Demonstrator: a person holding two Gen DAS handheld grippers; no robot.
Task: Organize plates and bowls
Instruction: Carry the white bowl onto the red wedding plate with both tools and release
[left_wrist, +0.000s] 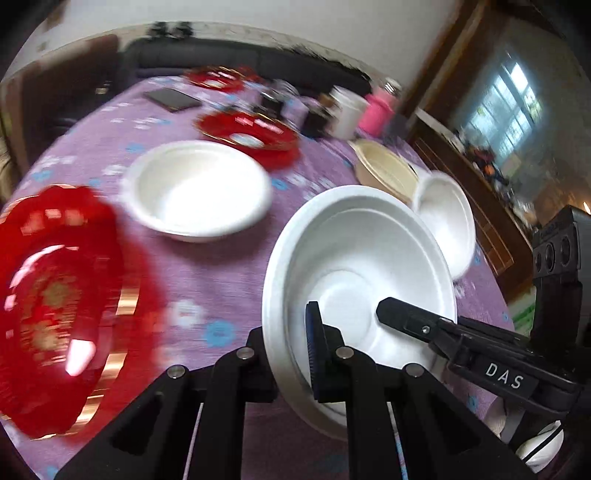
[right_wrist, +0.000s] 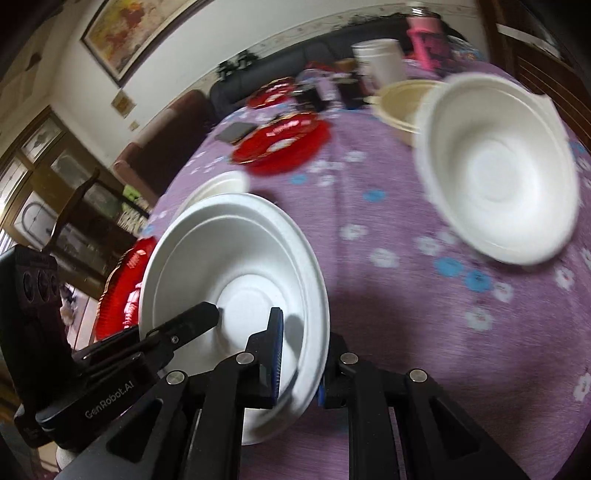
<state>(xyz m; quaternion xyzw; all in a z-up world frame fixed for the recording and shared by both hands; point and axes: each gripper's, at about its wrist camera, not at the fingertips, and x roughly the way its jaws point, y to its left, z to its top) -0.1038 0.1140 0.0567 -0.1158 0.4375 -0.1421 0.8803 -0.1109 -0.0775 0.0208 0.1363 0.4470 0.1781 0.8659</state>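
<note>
Item: round white foam bowl, rim pinched by both left tool and right tool; risk: opposing pulls tear rim.

Your left gripper and right gripper each pinch an opposite rim of the same white bowl, empty and tipped up off the cloth. Ahead and to the left of your left gripper, a second white bowl sits upright. Ahead and to the right of your right gripper is a third white bowl, with a cream bowl just behind it. A red plate with gold trim lies close on your left, and two more red plates lie farther ahead.
</note>
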